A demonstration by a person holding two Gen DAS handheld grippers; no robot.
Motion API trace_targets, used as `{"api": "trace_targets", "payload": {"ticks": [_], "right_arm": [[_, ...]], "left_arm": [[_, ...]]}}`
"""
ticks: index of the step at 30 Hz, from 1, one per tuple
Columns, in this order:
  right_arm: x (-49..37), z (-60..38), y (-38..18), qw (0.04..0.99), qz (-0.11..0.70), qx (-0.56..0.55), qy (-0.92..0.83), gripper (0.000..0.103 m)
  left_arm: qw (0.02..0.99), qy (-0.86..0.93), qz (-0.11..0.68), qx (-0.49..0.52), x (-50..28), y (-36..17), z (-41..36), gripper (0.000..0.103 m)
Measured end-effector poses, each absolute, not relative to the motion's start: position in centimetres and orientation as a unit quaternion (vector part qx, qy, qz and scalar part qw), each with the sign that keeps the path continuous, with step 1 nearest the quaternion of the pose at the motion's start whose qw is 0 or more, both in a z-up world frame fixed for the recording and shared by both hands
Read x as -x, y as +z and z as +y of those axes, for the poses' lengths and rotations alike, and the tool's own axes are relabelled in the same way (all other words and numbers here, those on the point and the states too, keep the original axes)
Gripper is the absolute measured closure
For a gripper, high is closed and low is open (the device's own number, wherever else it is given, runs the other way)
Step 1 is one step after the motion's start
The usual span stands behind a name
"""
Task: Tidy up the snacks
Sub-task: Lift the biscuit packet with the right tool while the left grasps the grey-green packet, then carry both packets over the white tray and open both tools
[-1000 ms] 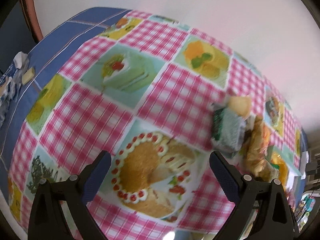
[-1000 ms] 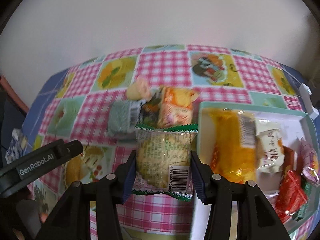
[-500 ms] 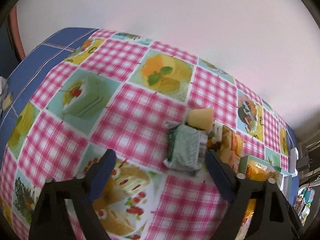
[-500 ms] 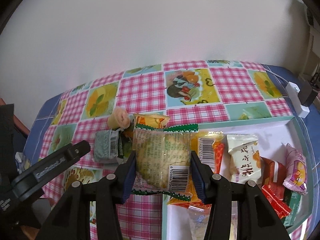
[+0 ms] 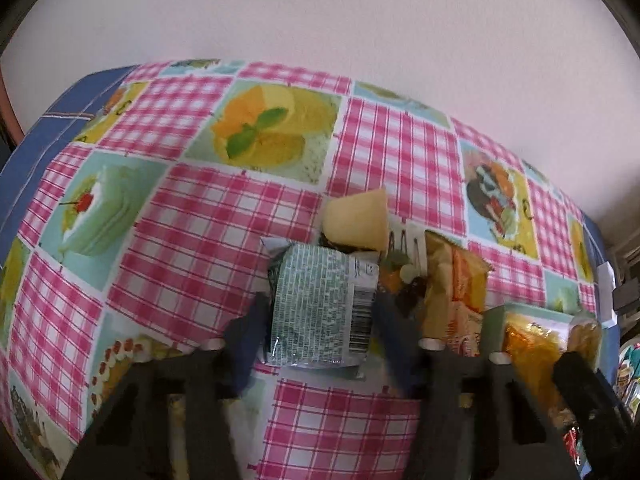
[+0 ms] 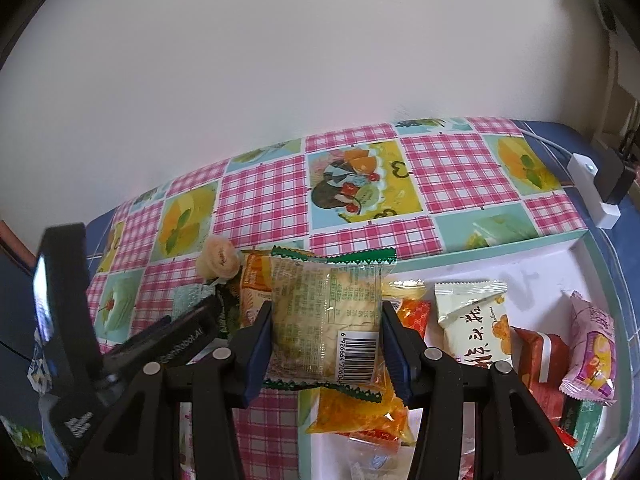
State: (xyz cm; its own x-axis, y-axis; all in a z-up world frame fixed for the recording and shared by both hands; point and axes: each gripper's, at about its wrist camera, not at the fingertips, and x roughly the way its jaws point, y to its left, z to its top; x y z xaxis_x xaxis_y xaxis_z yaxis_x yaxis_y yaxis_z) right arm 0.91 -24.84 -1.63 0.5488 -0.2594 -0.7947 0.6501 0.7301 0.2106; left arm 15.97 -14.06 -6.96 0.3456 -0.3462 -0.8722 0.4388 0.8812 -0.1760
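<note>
In the left wrist view my left gripper (image 5: 318,320) has a finger on each side of a grey-green snack packet (image 5: 320,308) with a barcode, lying on the checked tablecloth; whether the pads touch it is unclear. Behind it lie a pale yellow snack (image 5: 358,220) and orange packets (image 5: 456,292). In the right wrist view my right gripper (image 6: 326,340) is shut on a clear biscuit packet with green zigzag edges (image 6: 326,312), held above the near left edge of the white tray (image 6: 520,252).
The tray holds an orange packet (image 6: 360,412), a white packet (image 6: 476,328), a red packet (image 6: 542,356) and a pink packet (image 6: 592,352). A white power strip (image 6: 592,188) with a black plug lies at the table's far right. A wall stands behind the table.
My left gripper has swung right and moved in until its fingers flank the grey-green packet. My right gripper has carried the biscuit packet rightward, over the tray's edge.
</note>
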Motion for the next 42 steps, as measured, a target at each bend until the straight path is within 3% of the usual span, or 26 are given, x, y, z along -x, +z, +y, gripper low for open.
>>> {"api": "trace_targets", "payload": {"ticks": [13, 22, 35, 39, 42], "right_arm": [[0.3, -26.1, -0.5, 0.84, 0.381, -0.262, -0.286, 0.05], [6.1, -31.9, -1.2, 0.781, 0.38, -0.312, -0.386, 0.05], [11.5, -36.2, -1.4, 0.746, 0.367, -0.351, -0.431, 0.05], [11.1, -36.0, -1.6, 0.745, 0.373, -0.349, -0.429, 0.05], [11.0, -36.0, -1.6, 0.744, 0.377, -0.349, -0.428, 0.05]], "left_arm": [[0.83, -0.242, 0.503, -0.003, -15.8, -3.3, -13.0, 0.053], [0.801, -0.346, 0.487, -0.025, -10.6, 1.1, -17.8, 0.053], [0.732, -0.44, 0.51, -0.102, -2.6, -0.4, -24.8, 0.052], [0.735, -0.433, 0.511, -0.106, -2.7, -0.1, -24.5, 0.044], [0.739, -0.423, 0.516, -0.097, -3.4, 0.1, -24.0, 0.044]]}}
